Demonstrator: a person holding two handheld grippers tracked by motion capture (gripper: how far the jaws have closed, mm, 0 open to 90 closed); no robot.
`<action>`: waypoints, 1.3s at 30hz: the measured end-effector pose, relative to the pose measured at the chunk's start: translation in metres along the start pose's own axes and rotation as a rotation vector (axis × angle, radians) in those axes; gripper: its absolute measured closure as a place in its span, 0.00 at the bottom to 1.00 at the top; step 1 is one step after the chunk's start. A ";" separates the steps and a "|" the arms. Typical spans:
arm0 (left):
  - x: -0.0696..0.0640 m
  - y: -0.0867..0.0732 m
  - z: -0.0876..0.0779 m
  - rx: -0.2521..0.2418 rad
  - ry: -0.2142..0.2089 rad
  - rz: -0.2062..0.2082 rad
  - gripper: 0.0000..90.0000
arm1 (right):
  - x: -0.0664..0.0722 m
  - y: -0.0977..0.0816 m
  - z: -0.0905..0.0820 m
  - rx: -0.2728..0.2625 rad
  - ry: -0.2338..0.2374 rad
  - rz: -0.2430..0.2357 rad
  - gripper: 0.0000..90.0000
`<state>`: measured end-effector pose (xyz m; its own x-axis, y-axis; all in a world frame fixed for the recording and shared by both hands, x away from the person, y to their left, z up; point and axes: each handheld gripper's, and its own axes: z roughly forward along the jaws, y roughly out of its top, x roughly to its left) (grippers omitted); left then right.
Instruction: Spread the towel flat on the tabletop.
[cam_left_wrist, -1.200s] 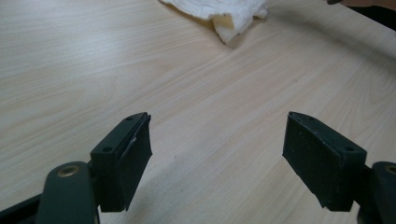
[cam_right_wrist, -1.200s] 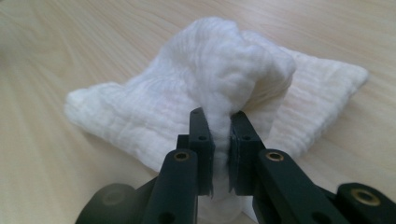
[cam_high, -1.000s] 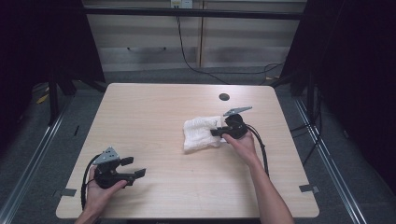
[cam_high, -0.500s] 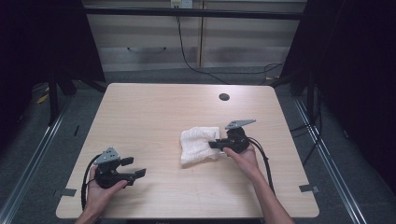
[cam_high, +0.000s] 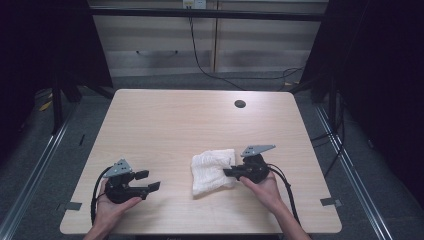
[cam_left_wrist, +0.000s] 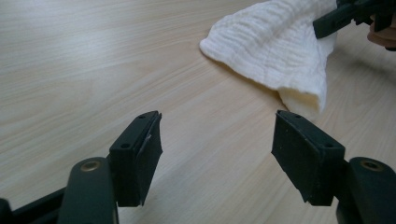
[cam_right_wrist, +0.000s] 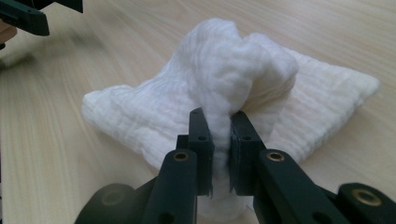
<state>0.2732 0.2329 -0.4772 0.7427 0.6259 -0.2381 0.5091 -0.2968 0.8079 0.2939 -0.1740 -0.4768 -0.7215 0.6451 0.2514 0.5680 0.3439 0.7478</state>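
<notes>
A white folded cloth (cam_high: 212, 170) lies on the wooden table (cam_high: 190, 120), right of centre near the front. My right gripper (cam_high: 229, 172) is shut on the cloth's right edge; in the right gripper view its jaws pinch a raised fold of the cloth (cam_right_wrist: 233, 88). My left gripper (cam_high: 148, 181) rests at the front left, held by a hand, open with nothing between its jaws. In the left gripper view the cloth (cam_left_wrist: 275, 46) lies ahead and to the right, with the right gripper (cam_left_wrist: 327, 21) at its far corner.
A small dark round hole (cam_high: 240, 104) sits in the table near the back right. Black cables trail from both grippers toward the front edge. Dark floor and metal rails surround the table.
The right gripper has dragged the cloth toward the front of the table, by a fair distance. The left gripper has stayed in place, open.
</notes>
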 end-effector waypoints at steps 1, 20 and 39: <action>-0.003 0.002 0.001 0.002 -0.008 0.005 0.37 | 0.003 -0.002 -0.001 0.006 0.002 0.009 0.91; -0.056 0.045 0.053 0.032 -0.172 0.101 0.48 | 0.000 -0.002 -0.050 -0.154 -0.069 0.014 0.63; -0.078 0.017 0.090 0.177 -0.233 0.215 0.71 | 0.001 -0.022 -0.043 -0.096 0.014 0.018 0.66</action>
<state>0.2630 0.1144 -0.4934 0.9097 0.3608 -0.2058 0.3830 -0.5368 0.7518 0.2635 -0.2101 -0.4672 -0.7170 0.6412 0.2734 0.5410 0.2646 0.7983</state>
